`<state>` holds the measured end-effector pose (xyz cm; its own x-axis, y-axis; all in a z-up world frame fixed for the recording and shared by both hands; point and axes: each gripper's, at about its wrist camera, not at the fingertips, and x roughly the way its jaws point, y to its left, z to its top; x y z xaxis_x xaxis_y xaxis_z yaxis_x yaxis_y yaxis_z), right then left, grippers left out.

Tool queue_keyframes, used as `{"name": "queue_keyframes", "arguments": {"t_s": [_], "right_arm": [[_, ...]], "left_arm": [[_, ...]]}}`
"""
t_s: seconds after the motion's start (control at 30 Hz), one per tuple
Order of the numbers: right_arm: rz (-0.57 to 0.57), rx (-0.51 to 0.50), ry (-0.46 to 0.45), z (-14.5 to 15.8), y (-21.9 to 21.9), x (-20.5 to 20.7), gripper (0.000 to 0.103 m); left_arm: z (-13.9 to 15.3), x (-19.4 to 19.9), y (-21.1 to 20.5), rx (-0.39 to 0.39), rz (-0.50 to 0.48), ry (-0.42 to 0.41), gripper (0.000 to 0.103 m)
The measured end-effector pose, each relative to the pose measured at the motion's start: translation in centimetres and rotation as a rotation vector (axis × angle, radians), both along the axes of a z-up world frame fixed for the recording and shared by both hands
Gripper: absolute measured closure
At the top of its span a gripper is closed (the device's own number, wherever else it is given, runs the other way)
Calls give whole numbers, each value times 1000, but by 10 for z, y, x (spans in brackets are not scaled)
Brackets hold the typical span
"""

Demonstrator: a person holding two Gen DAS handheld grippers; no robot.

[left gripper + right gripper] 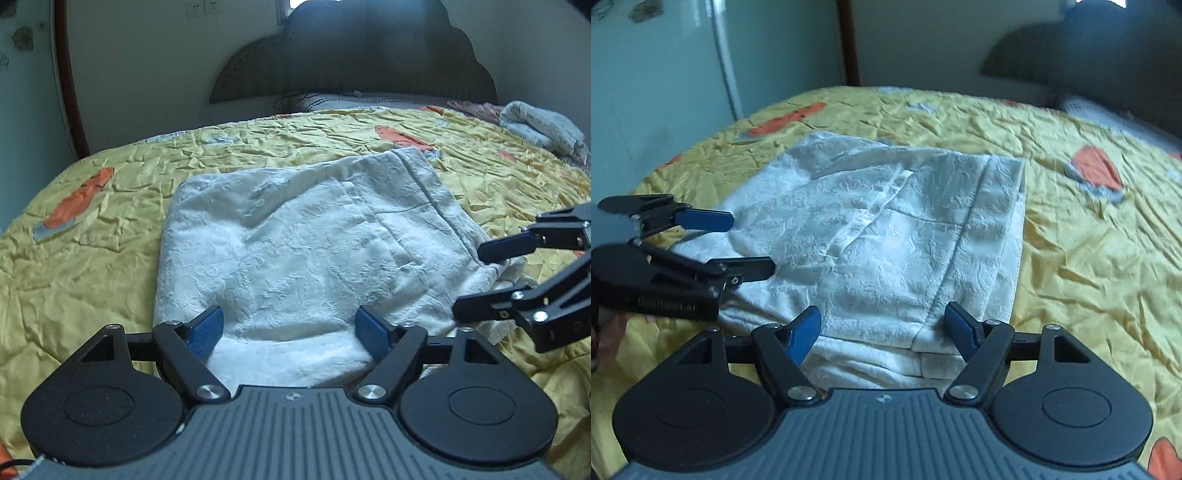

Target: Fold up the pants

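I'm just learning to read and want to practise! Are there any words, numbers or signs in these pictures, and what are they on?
Raised lettering on the side of the left gripper, seen from the right wrist: too blurred to read.
Small white emblem on the right gripper body: a logo, no letters.
The same emblem on the left gripper's body, left wrist view: no letters.
White pants, yellow bedspread: no words, only orange shapes.
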<state>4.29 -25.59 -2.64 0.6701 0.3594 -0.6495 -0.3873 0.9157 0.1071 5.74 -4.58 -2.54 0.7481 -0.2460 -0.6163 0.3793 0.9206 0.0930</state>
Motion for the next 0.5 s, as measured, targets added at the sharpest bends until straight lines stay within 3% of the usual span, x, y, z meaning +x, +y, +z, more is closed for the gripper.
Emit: {"name": "queue_keyframes", "arguments": {"t_s": [0.13, 0.2, 0.27, 0.33, 0.43, 0.5], "right_arm": [[-11, -6, 21, 9, 0, 1, 30], [-76, 65, 13, 19, -13, -8, 30], [-114, 164, 23, 24, -32, -20, 28], [-175, 238, 74, 20, -51, -26, 24], [-246, 319, 206, -1, -71, -20, 24], [-240, 359, 217, -5, -71, -19, 22]], "left_arm": [[2, 0, 1, 3, 3, -15, 18], [13, -4, 9, -36, 35, -1, 25], [23, -12, 24, -102, 58, -5, 22], [27, -17, 40, -135, 91, 4, 21], [18, -12, 58, -179, 163, 82, 20], [12, -10, 64, -225, 193, 123, 21]]}}
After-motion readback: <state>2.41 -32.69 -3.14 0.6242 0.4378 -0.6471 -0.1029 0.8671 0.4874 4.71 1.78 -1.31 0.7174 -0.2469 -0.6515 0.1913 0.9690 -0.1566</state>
